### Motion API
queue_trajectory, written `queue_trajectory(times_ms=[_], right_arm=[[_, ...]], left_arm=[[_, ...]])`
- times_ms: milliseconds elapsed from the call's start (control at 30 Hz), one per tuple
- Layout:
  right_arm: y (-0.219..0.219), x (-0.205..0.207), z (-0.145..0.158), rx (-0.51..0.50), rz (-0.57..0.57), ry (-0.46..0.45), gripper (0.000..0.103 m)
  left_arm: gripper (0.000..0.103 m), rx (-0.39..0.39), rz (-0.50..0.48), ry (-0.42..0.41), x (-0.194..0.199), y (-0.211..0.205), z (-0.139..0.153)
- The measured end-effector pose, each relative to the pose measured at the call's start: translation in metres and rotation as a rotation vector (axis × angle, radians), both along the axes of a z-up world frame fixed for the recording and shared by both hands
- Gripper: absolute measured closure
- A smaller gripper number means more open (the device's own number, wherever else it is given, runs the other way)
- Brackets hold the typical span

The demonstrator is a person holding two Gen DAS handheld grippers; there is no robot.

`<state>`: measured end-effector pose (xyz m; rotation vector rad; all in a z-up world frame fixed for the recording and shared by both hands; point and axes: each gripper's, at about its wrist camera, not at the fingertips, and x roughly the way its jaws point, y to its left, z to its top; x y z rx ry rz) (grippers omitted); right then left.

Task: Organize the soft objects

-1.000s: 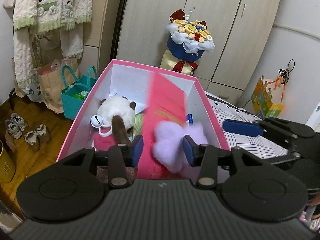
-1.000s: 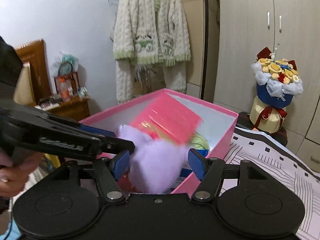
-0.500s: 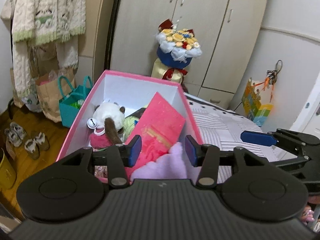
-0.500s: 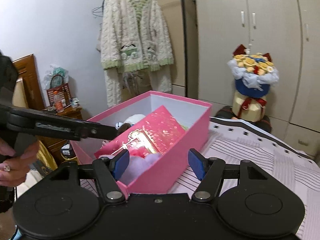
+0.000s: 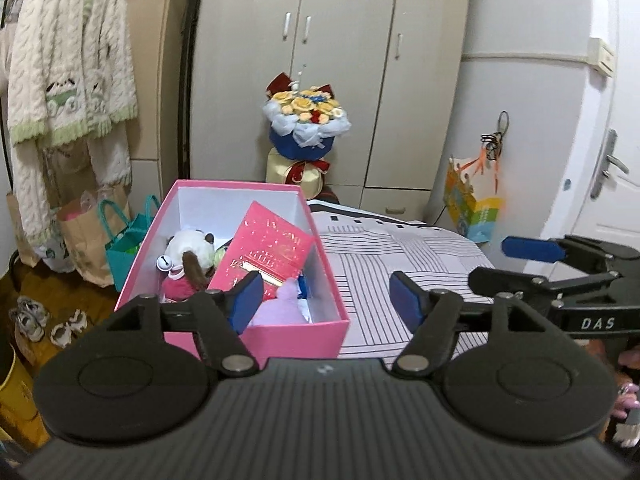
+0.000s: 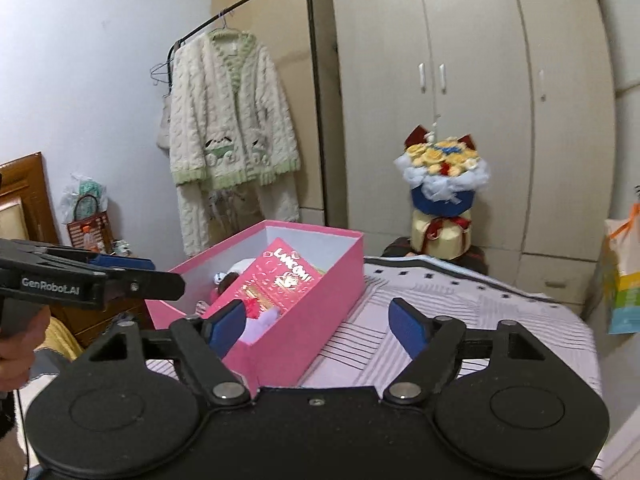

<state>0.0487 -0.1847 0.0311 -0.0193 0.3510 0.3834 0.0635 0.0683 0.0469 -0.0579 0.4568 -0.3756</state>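
Both the left gripper (image 5: pixel 326 294) and right gripper (image 6: pixel 318 322) are hovering wide open and empty, while the lilac plush (image 5: pixel 280 306) is lying inside the pink box (image 5: pixel 296 338) on the bed (image 5: pixel 400 256); the tilted red card (image 5: pixel 266 252) risks crushing toys.

Each matte black plastic left gripper (image 5: pixel 326 296) and right gripper (image 6: pixel 316 322) carries blue rubber pads (image 5: pixel 404 296), round silver pivot screws (image 5: pixel 413 361) and ribbed housing. White lettering reads "DAS" and "GenRobot.AI". A bare-skinned hand (image 6: pixel 18 344) shows a grey sleeve cuff.

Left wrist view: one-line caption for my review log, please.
Open left gripper hangs empty above a pink box holding a purple plush, panda toy and red card.
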Motion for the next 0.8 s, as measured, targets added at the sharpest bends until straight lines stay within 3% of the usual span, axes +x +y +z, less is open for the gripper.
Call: queue_trajectory(times_ms=[267,333,400,500,633,800], right_arm=[[-0.007,-0.032,0.006,-0.020,-0.060,0.010,0.017],[-0.010,-0.038,0.008,-0.014,-0.080,0.010,0.013],[-0.013,-0.044,0.008,-0.012,-0.105,0.012,0.001],[-0.016,-0.051,0.009,0.010,-0.145,0.017,0.000],[-0.016,-0.059,0.008,-0.011,-0.237,0.074,0.000],[-0.016,-0.072,0.004,-0.035,-0.296,0.038,0.000]], left_arm=[[0.003,0.049,-0.033,-0.054,-0.028,-0.008,0.011],[0.003,0.075,-0.020,-0.054,-0.032,-0.011,0.012],[0.000,0.117,0.015,-0.060,-0.036,-0.016,0.014],[0.000,0.152,0.072,-0.062,-0.042,-0.022,0.015],[0.000,0.161,0.052,-0.097,-0.051,-0.027,0.013],[0.000,0.130,0.124,-0.127,-0.056,-0.030,0.003]])
